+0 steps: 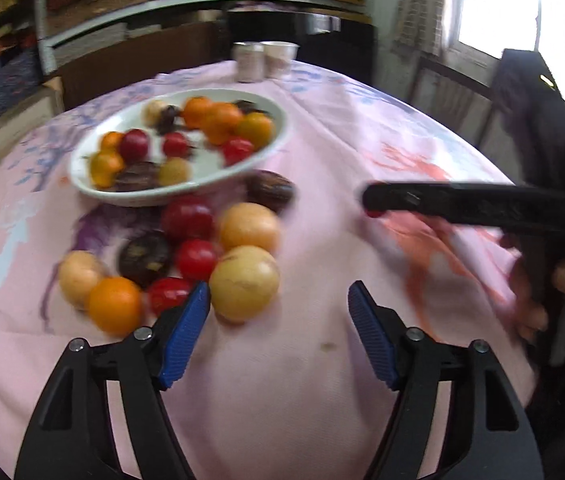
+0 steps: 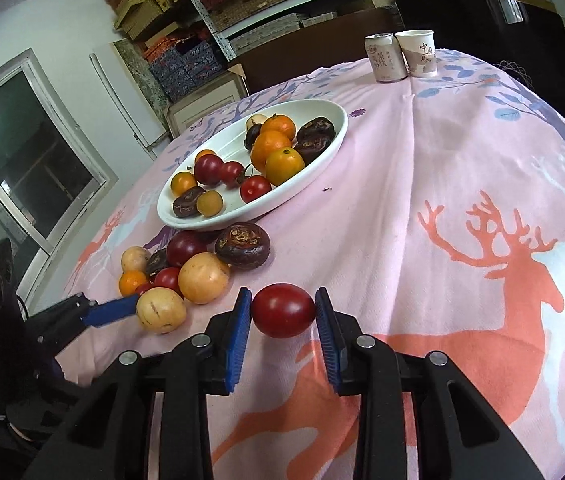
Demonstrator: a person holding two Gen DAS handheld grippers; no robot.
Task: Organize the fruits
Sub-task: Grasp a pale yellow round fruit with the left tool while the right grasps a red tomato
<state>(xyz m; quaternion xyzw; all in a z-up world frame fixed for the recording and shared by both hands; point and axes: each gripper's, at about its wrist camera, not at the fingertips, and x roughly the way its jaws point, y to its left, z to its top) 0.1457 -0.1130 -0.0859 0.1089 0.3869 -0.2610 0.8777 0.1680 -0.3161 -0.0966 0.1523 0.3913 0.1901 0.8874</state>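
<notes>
The right gripper (image 2: 283, 312) is squeezing a red tomato (image 2: 283, 311) in its jaws above the pink bench (image 2: 402, 200). The left gripper (image 1: 278, 300) is sitting half open, holding nothing, beside a yellow fruit (image 1: 244, 283). The paper cup (image 2: 418, 53) is showing Chinese writing.

Each gripper, the left gripper (image 1: 278, 300) and the right gripper (image 2: 283, 310), has two black plastic arms with triangular cut-outs and round silver screws at the joints. Their fingers end in flat blue pads (image 2: 238, 340) with fine ribbing. From the side, the right gripper (image 1: 462, 204) shows as a long black bar on a black handle.
</notes>
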